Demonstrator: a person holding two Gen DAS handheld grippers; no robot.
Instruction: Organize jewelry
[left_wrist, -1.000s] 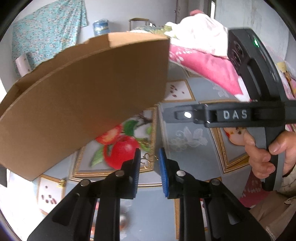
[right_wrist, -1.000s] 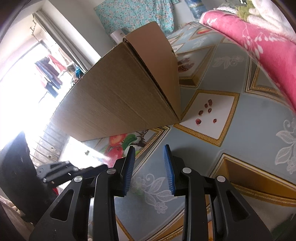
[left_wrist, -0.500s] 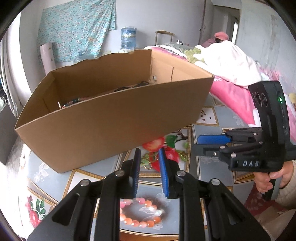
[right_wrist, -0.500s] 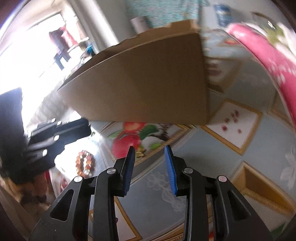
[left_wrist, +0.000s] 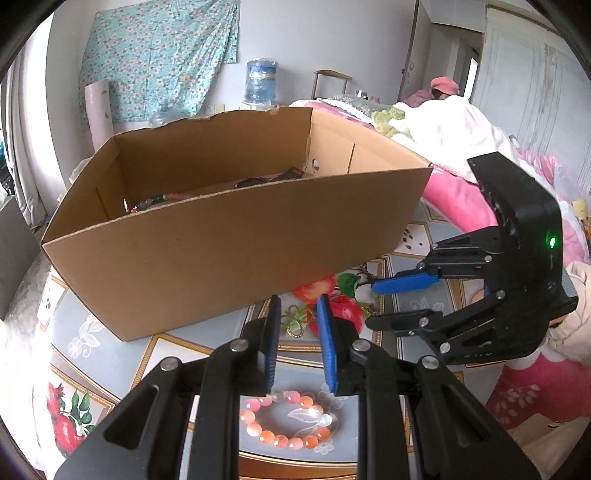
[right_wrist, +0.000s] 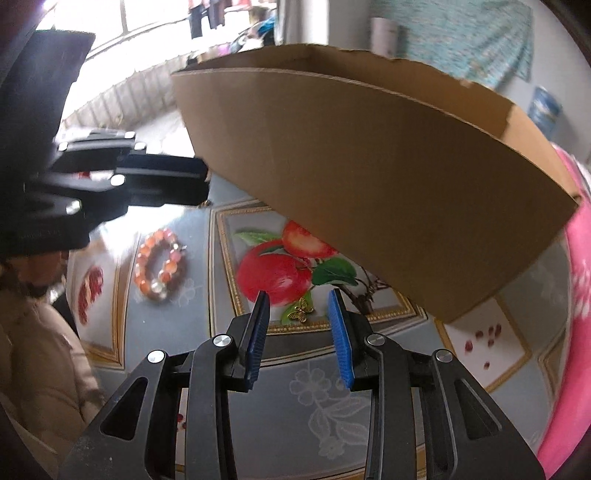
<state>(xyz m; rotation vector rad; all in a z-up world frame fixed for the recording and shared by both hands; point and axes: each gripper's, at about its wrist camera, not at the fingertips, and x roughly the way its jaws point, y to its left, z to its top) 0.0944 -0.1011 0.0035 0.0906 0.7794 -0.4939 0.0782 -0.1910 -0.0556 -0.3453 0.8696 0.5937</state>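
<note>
A cardboard box (left_wrist: 229, 236) stands on the patterned table, with some beads and dark jewelry inside (left_wrist: 155, 201). A pink-orange bead bracelet (left_wrist: 288, 421) lies on the table just below my left gripper (left_wrist: 297, 343), which is open and empty. A small gold butterfly charm (right_wrist: 301, 312) lies on the apple print between the fingertips of my right gripper (right_wrist: 299, 332), which is open and empty. The right gripper also shows in the left wrist view (left_wrist: 402, 299). The bracelet (right_wrist: 160, 264) and the box (right_wrist: 369, 162) show in the right wrist view too.
The table has a printed cloth with apples (right_wrist: 275, 273) and gold frames. A pink blanket (left_wrist: 450, 199) lies on a bed to the right. A water bottle (left_wrist: 260, 83) and a floral curtain (left_wrist: 155, 55) stand at the far wall.
Both grippers have pulled back and swung toward the table in front of the box. The bracelet and the butterfly charm have come into view. The right gripper's jaws have opened wider.
</note>
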